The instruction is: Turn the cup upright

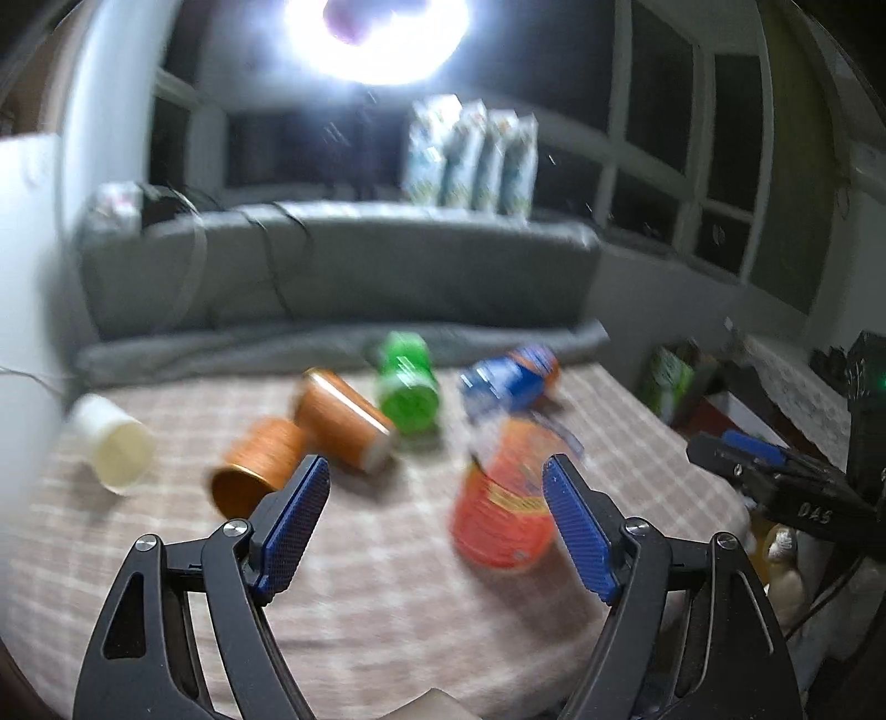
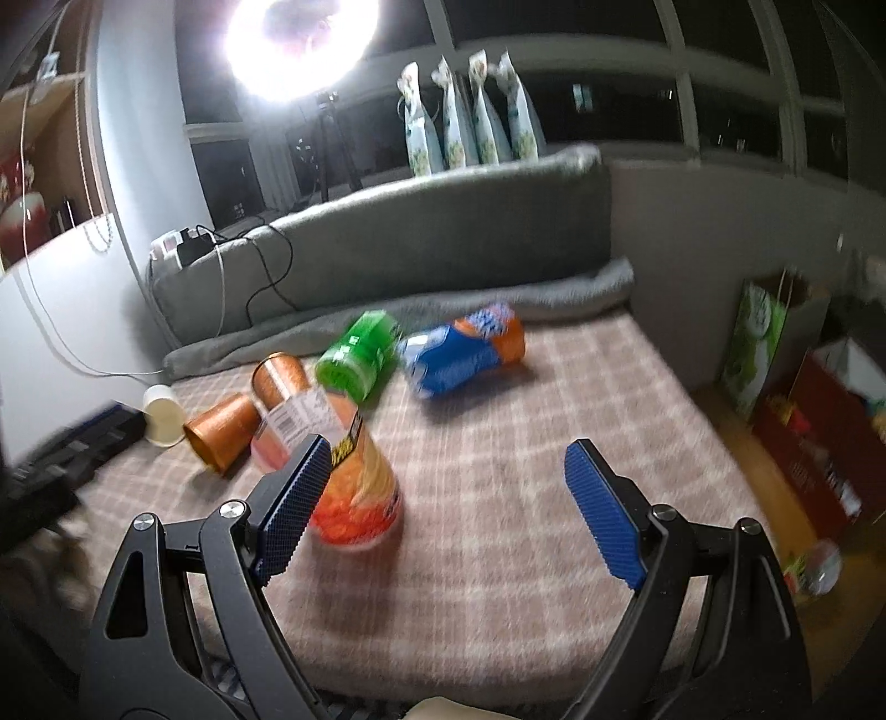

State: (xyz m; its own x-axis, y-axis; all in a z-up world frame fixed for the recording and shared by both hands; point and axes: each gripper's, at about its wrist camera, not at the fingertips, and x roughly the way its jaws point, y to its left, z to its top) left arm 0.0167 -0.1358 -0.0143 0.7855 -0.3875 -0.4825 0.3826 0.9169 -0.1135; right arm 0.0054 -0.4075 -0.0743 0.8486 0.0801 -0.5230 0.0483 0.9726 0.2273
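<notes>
Several cups lie on a checked blanket [image 1: 387,581]. An orange-red printed cup [image 1: 506,498] stands on the blanket, its wide end down, just ahead of my open left gripper [image 1: 437,493], near its right finger. In the right wrist view the same cup [image 2: 360,493] is beside the left finger of my open right gripper [image 2: 443,476]. Lying on their sides are a white cup [image 1: 113,443], two orange cups [image 1: 257,468] [image 1: 346,421], a green cup [image 1: 407,382] and a blue-orange cup [image 1: 509,379]. Both grippers are empty.
A grey sofa back [image 1: 332,266] with cables runs behind the blanket. Four printed bags [image 1: 470,155] stand on the ledge behind it. A bright ring lamp [image 1: 376,33] glares above. The right gripper body [image 1: 775,476] shows at the right; boxes [image 2: 819,399] stand on the floor.
</notes>
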